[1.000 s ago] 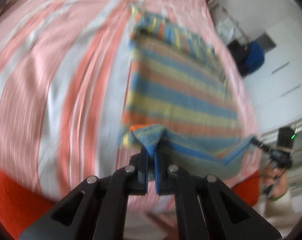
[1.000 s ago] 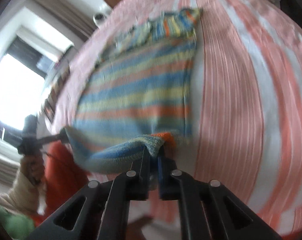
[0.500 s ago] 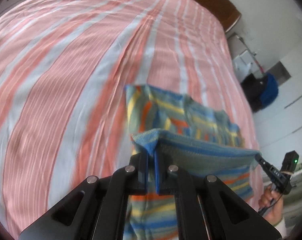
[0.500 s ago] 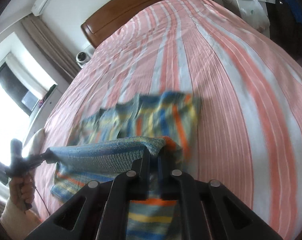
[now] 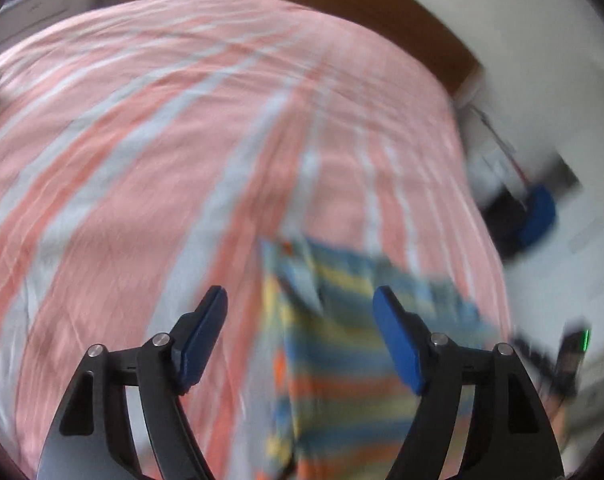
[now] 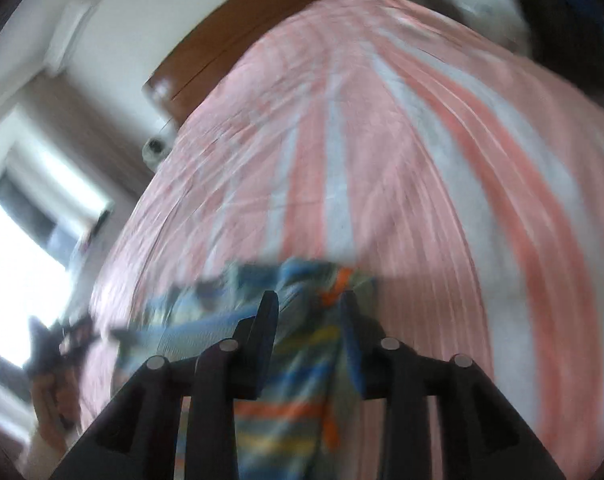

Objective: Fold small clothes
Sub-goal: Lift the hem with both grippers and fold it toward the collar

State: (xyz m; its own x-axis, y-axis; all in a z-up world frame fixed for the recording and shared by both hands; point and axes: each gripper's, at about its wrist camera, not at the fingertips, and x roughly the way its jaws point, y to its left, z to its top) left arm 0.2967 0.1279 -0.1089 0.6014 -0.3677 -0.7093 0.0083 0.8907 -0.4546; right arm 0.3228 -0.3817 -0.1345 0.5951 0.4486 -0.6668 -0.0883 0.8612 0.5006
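Observation:
A small knit garment (image 5: 342, 344) with blue, yellow, orange and grey stripes lies folded over on the pink-and-white striped bed (image 5: 162, 152). My left gripper (image 5: 302, 340) is open above its left edge, jaws wide apart and empty. In the right wrist view the same garment (image 6: 286, 360) lies under my right gripper (image 6: 308, 328), whose jaws stand apart with the cloth between and below them. Both views are blurred by motion.
A wooden headboard (image 5: 362, 12) bounds the far end of the bed. A blue and black bag (image 5: 530, 216) sits by the white wall at right. A window (image 6: 18, 280) and curtain are at left. The other gripper and hand (image 6: 58, 344) show at left.
Both grippers carried the garment's near edge forward over the rest, then opened and let go. The folded cloth now lies on the bed.

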